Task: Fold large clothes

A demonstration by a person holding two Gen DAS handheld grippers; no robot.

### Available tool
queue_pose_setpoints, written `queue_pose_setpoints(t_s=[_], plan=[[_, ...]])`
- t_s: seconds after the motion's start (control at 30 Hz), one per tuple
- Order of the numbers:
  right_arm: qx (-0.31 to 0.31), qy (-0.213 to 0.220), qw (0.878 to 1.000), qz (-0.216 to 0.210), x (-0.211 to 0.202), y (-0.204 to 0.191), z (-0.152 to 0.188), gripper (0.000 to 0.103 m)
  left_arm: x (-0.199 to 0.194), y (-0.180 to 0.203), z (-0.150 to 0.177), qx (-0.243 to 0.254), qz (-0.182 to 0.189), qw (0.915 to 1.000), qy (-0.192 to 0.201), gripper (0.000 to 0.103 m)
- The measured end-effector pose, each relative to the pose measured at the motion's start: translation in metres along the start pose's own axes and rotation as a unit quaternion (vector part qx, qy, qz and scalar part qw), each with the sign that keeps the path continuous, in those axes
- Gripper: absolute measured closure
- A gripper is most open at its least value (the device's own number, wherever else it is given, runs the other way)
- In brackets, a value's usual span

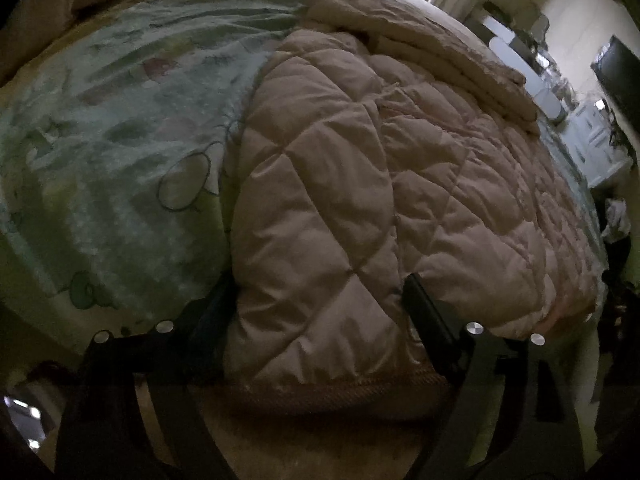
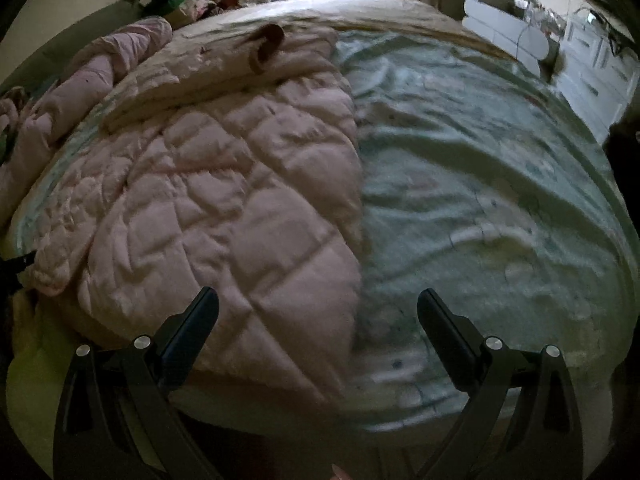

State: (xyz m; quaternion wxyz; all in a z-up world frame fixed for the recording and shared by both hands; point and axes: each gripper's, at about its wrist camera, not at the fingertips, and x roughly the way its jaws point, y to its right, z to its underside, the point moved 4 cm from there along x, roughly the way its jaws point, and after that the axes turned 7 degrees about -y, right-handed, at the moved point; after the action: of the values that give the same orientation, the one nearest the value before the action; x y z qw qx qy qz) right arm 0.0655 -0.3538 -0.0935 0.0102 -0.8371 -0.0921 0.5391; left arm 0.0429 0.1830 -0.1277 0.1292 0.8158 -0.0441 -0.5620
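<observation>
Here a pale pink quilted coat (image 1: 360,184) lies on a bed covered by a green patterned sheet (image 1: 100,152), its long axis running from the near edge of the bed away toward the far side. In the left wrist view its ribbed brown hem (image 1: 340,394) is the nearest part, hanging at the bed's front edge, and the padded body stretches away from there; a folded part, likely a sleeve (image 1: 432,52), lies across the far end. The left gripper (image 1: 320,300) straddles a thick fold of the coat near the hem: padding fills the gap between its two fingers, the left finger (image 1: 216,312) half hidden by the cloth, so it appears to grasp that fold. In the right wrist view the coat (image 2: 208,200) takes up the left half of the bed with bare sheet (image 2: 480,200) to the right, and a brown-lined opening (image 2: 268,46) shows at the coat's far end. The right gripper (image 2: 318,300) is spread wide above the coat's right edge, holding nothing. More pink cloth (image 2: 100,64) is bunched at the far left.
</observation>
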Motion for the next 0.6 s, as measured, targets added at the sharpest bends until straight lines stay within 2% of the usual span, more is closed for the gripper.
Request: queue_pose_setpoints(t_s=[0.03,0.07,0.1,0.17,0.23,0.27,0.37,0.43,0.53,0.6], plan=[[0.002,-0.007,1.0,-0.003,0.002,0.002,0.004,0.004,-0.001,0.001,0.001,0.002,-0.001,1.0,0.002,0.033],[0.005,-0.013,1.0,-0.01,0.003,0.004,0.007,0.004,-0.003,0.002,0.001,0.005,-0.002,1.0,0.006,0.045],[0.008,-0.021,0.999,-0.023,0.006,0.005,0.011,0.004,-0.006,0.004,0.003,0.008,-0.002,0.9999,0.013,0.049],[0.009,-0.03,0.999,-0.045,0.008,0.002,0.017,0.005,-0.01,0.007,0.005,0.01,0.003,0.9997,0.022,0.068],[0.003,-0.04,0.997,-0.066,0.011,-0.004,0.022,0.016,-0.018,0.013,0.006,0.018,0.0,0.9992,0.036,0.081],[0.0,-0.048,0.996,-0.074,0.013,-0.007,0.024,0.03,-0.024,0.015,0.006,0.022,-0.003,0.9988,0.043,0.087],[0.009,-0.075,0.993,-0.088,0.026,-0.008,0.03,0.037,-0.038,0.018,0.002,0.023,0.01,0.9979,0.06,0.087],[0.013,-0.074,0.993,-0.092,0.027,-0.009,0.03,0.04,-0.038,0.018,0.0,0.025,0.014,0.9979,0.058,0.087],[-0.003,-0.069,0.993,-0.095,0.022,-0.014,0.031,0.056,-0.028,0.014,0.004,0.023,0.008,0.9988,0.043,0.084],[-0.014,-0.059,0.993,-0.105,0.014,-0.015,0.028,0.072,-0.023,0.012,0.007,0.021,0.004,0.999,0.038,0.081]])
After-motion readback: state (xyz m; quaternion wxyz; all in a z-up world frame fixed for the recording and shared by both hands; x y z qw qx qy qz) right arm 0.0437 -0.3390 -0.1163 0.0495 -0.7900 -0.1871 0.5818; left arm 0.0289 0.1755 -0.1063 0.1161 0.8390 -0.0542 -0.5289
